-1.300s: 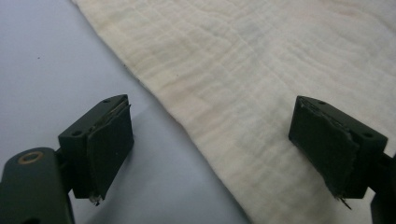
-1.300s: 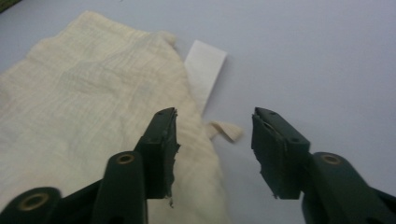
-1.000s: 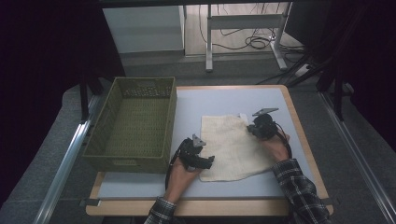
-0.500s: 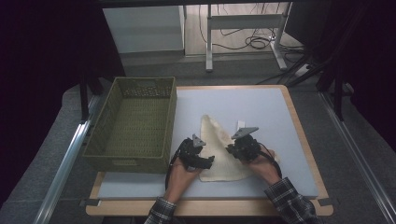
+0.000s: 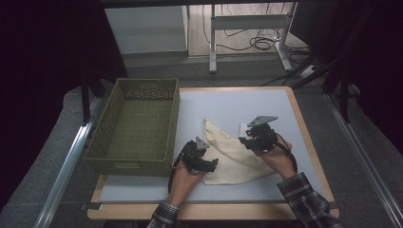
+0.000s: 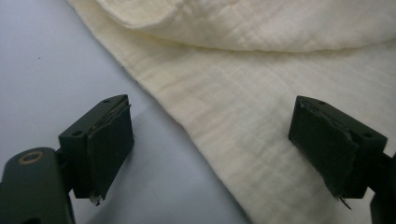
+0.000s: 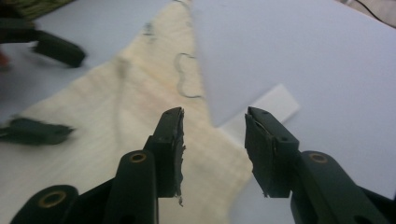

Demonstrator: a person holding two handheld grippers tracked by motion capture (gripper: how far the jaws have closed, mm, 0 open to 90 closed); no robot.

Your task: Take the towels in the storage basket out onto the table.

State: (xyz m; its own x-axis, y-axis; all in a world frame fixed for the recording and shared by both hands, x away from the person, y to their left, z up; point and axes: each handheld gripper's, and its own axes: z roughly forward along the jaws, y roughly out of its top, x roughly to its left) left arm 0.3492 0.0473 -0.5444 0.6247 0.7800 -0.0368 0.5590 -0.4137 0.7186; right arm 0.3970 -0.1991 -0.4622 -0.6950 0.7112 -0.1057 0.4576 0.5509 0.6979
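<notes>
A cream cloth (image 5: 235,159) lies on the grey table mat, folded over into a rough triangle. My left gripper (image 5: 210,165) rests low at the cloth's near left edge. In the left gripper view its jaws stand wide apart (image 6: 219,154), with the cloth's edge (image 6: 261,93) lying flat between them and the pads off it. My right gripper (image 5: 251,141) hovers over the fold's right side. Its jaws have just been opening (image 7: 212,140) and have nothing between them; the cloth (image 7: 130,116) lies below them. The left gripper (image 7: 49,91) shows beyond it.
An olive woven basket (image 5: 147,81) stands at the table's left, close to my left hand. A small white tag (image 5: 243,128) lies on the mat by the cloth's far right edge and shows again (image 7: 273,102) past my right jaws. The table's wooden edge (image 5: 304,123) runs at right.
The right gripper carried the cloth's far right corner toward the near left, which folded the cloth over. It then let go and lifted back a little. The left gripper has stayed put.
</notes>
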